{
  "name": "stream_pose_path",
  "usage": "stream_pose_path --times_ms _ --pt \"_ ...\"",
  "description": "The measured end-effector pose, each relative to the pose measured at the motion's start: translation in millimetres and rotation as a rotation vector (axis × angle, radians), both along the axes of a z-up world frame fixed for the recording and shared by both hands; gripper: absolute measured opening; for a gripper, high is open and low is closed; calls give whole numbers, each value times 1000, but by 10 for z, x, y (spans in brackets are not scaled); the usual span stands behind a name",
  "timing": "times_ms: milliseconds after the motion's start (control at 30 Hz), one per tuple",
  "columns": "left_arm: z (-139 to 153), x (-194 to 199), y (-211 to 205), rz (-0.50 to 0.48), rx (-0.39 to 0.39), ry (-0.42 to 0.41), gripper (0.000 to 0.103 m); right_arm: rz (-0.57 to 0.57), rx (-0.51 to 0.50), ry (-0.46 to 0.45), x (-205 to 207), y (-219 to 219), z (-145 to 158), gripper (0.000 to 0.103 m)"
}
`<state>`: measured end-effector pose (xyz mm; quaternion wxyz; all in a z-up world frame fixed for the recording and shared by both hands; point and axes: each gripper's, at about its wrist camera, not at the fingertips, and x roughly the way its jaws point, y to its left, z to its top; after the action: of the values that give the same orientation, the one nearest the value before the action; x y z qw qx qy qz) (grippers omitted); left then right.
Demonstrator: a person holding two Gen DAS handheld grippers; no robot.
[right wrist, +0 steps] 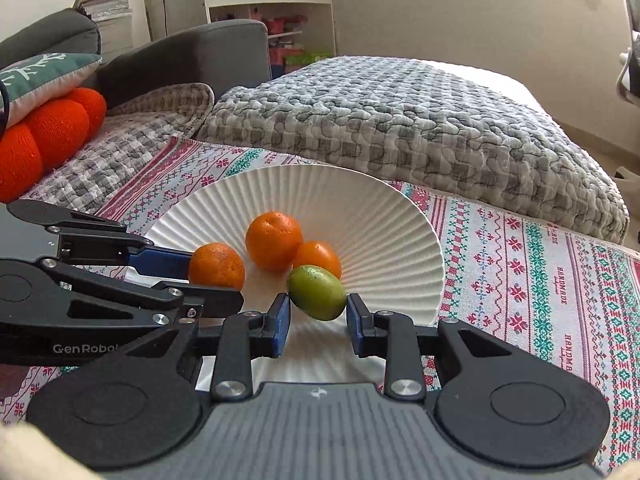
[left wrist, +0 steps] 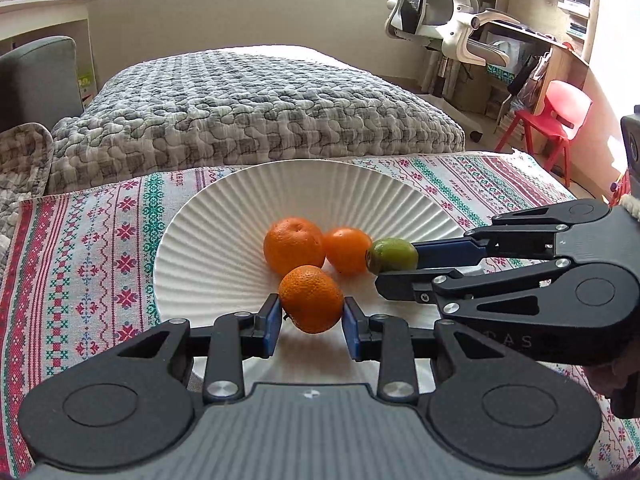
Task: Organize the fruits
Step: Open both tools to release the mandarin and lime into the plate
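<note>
A white ribbed plate (left wrist: 224,216) (right wrist: 384,216) lies on the patterned cloth. Two oranges (left wrist: 294,245) (left wrist: 346,250) rest in its middle; they also show in the right wrist view (right wrist: 273,240) (right wrist: 320,256). My left gripper (left wrist: 311,320) is shut on a third orange (left wrist: 311,298) (right wrist: 216,266), over the plate's near part. My right gripper (right wrist: 318,316) is shut on a green fruit (right wrist: 317,298) (left wrist: 392,255), just beside the two resting oranges. The right gripper reaches in from the right in the left wrist view (left wrist: 396,268).
The patterned tablecloth (left wrist: 92,232) (right wrist: 540,272) covers the table. A grey quilted bed (left wrist: 256,108) lies behind it. An orange cushion (right wrist: 44,136) and grey sofa (right wrist: 192,56) stand at the left, a red chair (left wrist: 552,116) and white office chair (left wrist: 448,16) at the right.
</note>
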<state>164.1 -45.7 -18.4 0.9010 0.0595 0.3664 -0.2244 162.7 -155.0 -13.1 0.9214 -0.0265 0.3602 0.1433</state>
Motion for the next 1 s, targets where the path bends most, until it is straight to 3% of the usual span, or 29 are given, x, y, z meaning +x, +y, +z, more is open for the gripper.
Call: stream_pose_path --times_ms 500,600,733,1000 --pt "-27 20 -21 0 11 -11 23 15 9 -3 41 -22 -16 28" --pt "0 -10 0 11 15 -15 31 7 18 5 35 -30 -1 30" --pt "57 -91 73 28 7 -20 49 -17 49 20 6 -74 39 39" --pt "202 -329 159 45 8 -32 64 -38 47 25 -163 -43 160 54"
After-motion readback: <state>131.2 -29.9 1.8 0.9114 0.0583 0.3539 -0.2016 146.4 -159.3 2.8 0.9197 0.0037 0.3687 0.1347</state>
